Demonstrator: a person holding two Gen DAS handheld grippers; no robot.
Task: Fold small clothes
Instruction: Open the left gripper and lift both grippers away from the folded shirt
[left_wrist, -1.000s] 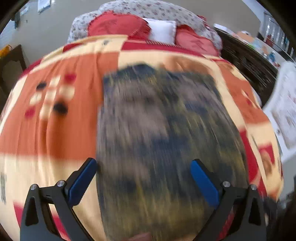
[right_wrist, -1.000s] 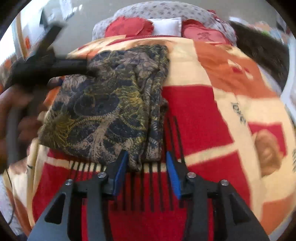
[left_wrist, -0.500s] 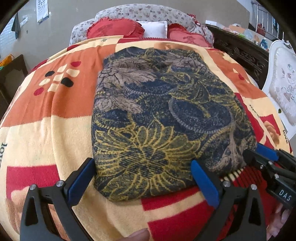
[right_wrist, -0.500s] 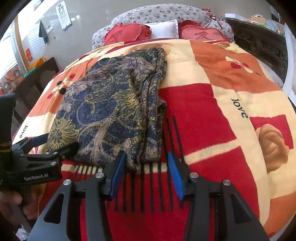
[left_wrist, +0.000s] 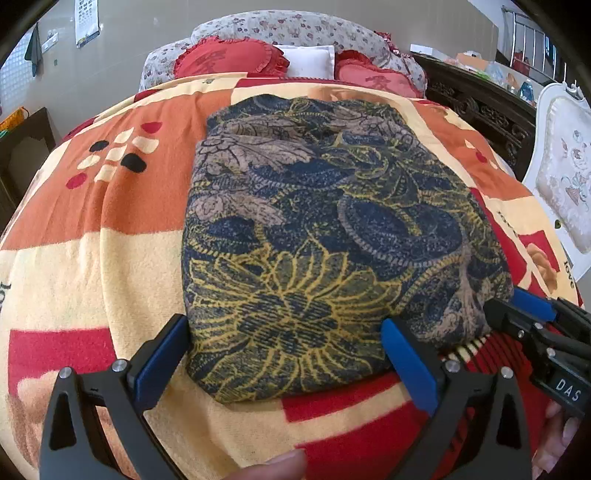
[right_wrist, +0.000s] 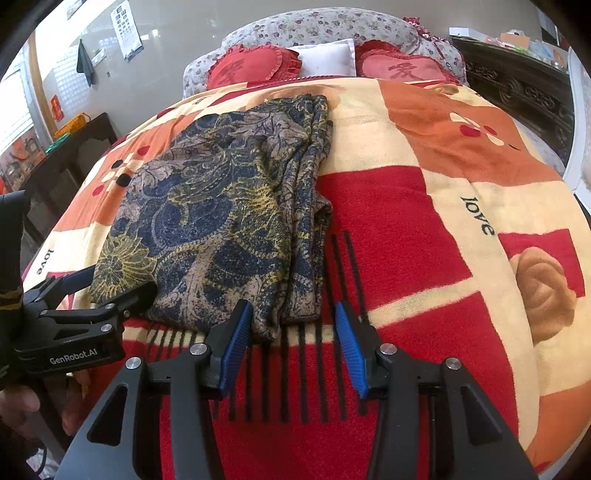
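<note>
Fingers (left_wrist: 406, 365) spread, straddling garment (left_wrist: 325, 236) hem

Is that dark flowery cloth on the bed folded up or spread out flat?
Folded. The cloth lies as a compact pad on the blanket, with stacked layer edges along its right side.

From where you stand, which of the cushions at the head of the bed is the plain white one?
The middle one: the white pillow sits between the two red heart-shaped cushions, which have frilled edges and a character printed on them.
</note>
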